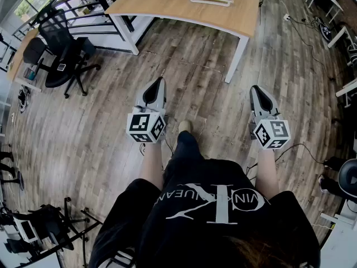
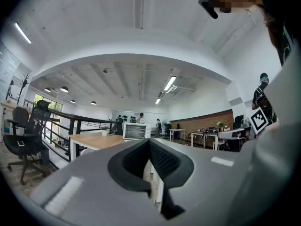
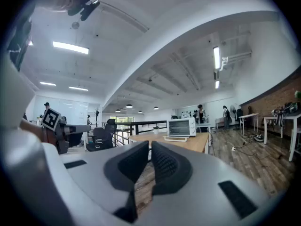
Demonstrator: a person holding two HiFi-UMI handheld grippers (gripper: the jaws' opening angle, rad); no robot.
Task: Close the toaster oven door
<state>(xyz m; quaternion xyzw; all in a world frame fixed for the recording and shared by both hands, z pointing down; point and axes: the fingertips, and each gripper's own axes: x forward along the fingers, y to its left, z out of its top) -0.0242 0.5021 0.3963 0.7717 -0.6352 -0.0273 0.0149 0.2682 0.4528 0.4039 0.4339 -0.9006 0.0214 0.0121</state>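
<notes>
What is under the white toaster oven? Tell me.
The white toaster oven stands on a light wooden table, its door open flat in front. The tabletop directly beneath it is covered, so nothing there can be seen.

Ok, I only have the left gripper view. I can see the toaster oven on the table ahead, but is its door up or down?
Observer: Down. The right gripper view shows the door lying flat in front of the toaster oven.
Operator: And the right gripper?
Observer: The right gripper is shut, with nothing between its jaws.
Operator: Are we at the table yet?
Observer: No. In the head view the table stands apart from the left gripper, with wood floor between them.
</notes>
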